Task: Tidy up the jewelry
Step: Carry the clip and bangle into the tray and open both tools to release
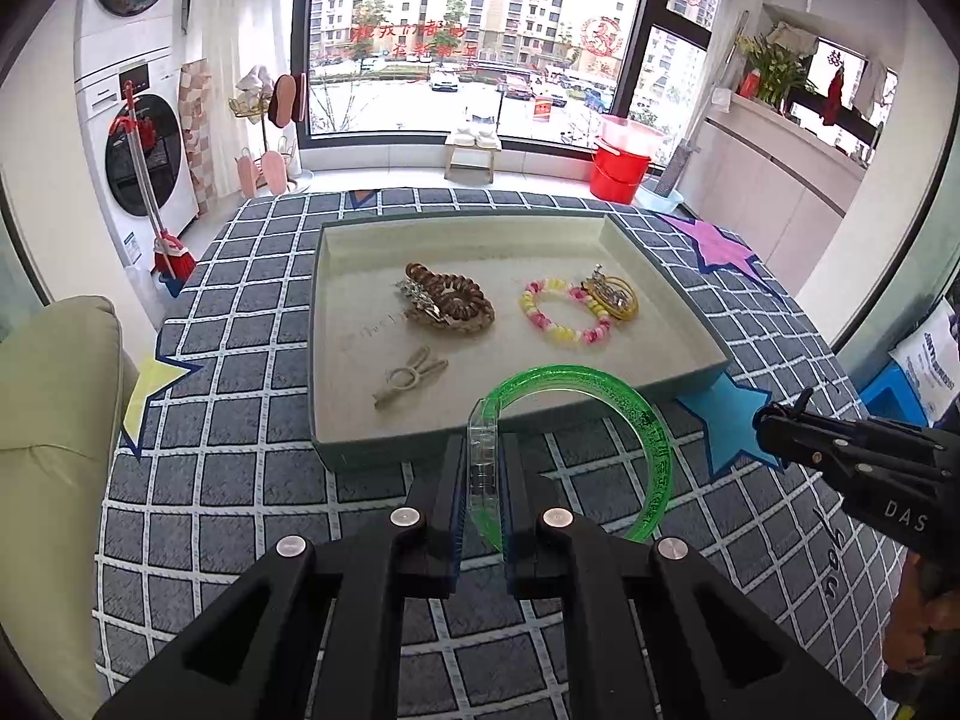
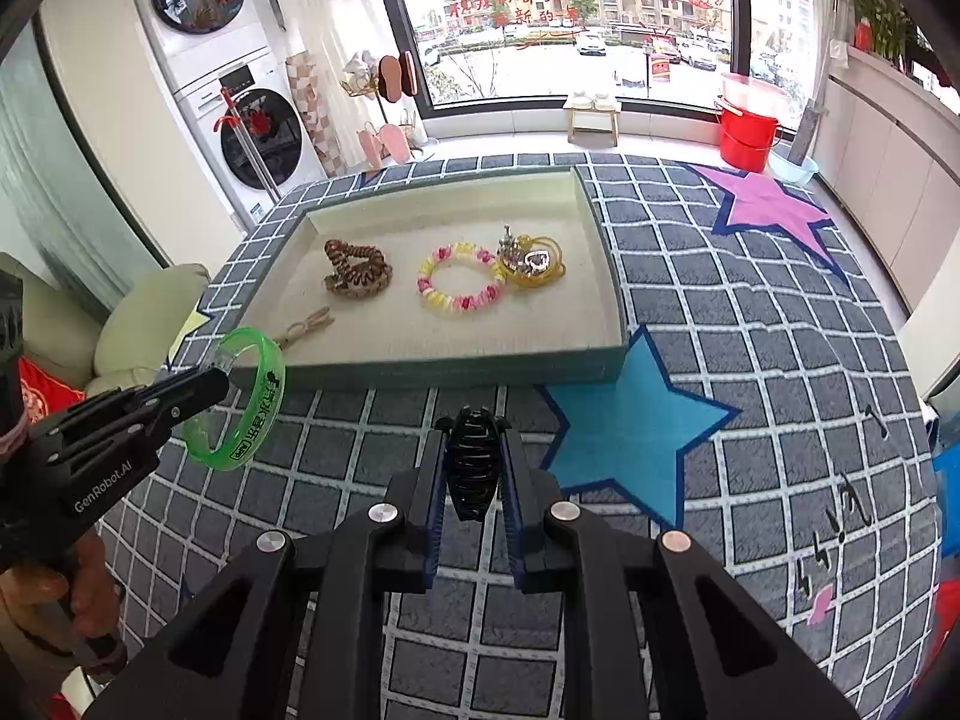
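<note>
A tabletop (image 1: 240, 480) covered in a grey cloth with a white grid and coloured stars fills the near ground, the blue star (image 2: 630, 426) lying just near of a shallow tray (image 1: 336, 276) with a pale lining. In the tray lie a beige hair tie (image 1: 411, 381) at the near left, a brown coiled hair tie (image 1: 456, 300) further back, a pink and yellow bead bracelet (image 1: 564, 312) to its right, and a yellow band with a silver piece (image 2: 534, 267) touching the bracelet at the far right. Beyond the tabletop stand stacked washing machines (image 1: 138, 138) at the far left, a small stool (image 1: 474, 153) under a wide window (image 1: 480, 30), a red bucket (image 1: 618, 171) and a white counter (image 1: 780, 168) at the right. Only the right wrist view shows the black hair claw (image 2: 474, 462) and the black print on the green bangle (image 1: 630, 420); only the left wrist view shows a silver clip beside the brown tie. The left gripper (image 1: 480, 468) has its jaws closed tight on the bangle's clear section, holding it above the cloth at the tray's near edge. The right gripper (image 2: 474, 468) has its jaws pressed narrowly on the hair claw, near of the tray, well right of the bangle.
</note>
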Motion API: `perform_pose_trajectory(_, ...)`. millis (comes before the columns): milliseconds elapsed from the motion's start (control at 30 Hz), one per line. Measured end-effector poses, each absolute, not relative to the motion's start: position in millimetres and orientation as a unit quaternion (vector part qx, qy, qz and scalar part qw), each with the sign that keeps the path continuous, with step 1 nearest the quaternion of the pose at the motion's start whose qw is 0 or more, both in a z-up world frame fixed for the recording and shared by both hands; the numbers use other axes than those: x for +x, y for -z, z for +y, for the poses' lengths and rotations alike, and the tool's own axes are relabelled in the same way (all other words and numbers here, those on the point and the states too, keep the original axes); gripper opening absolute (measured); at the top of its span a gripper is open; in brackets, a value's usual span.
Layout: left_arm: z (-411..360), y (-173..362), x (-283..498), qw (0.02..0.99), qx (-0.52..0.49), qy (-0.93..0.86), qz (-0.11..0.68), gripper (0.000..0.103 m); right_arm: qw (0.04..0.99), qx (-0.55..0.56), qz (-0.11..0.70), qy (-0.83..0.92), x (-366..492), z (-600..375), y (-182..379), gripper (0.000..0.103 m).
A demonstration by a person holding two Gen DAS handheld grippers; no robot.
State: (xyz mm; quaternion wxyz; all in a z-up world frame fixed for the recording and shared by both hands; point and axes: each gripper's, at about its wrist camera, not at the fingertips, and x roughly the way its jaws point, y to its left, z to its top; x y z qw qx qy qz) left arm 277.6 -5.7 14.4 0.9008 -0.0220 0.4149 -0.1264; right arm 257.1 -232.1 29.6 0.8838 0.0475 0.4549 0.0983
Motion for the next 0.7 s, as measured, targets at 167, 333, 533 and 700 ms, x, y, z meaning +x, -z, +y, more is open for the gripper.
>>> perform_pose_trajectory(167, 2.7, -15.5, 290.9, 0.901, -0.042, 0.116, 0.415, 0.023, 0.886, 0.049, 0.451, -0.098, 271.1, -233.9, -37.2, 0.019)
perform_pose_trajectory(333, 5.5, -15.2, 308.0, 0.901, -0.059, 0.106, 0.417, 0.023, 0.885, 0.05, 0.453, -0.098, 289.3, -233.6, -39.5, 0.019)
perform_pose_trajectory(533, 5.7, -15.9, 329.8, 0.901, -0.069, 0.095, 0.417, 0.023, 0.883, 0.066, 0.455, -0.101, 313.4, -232.8, -39.2, 0.019)
perform_pose_trajectory(700, 5.8, -11.4, 344.8, 0.902, -0.061, 0.087, 0.418, 0.023, 0.884, 0.063, 0.454, -0.097, 331.2, -231.4, -37.4, 0.019)
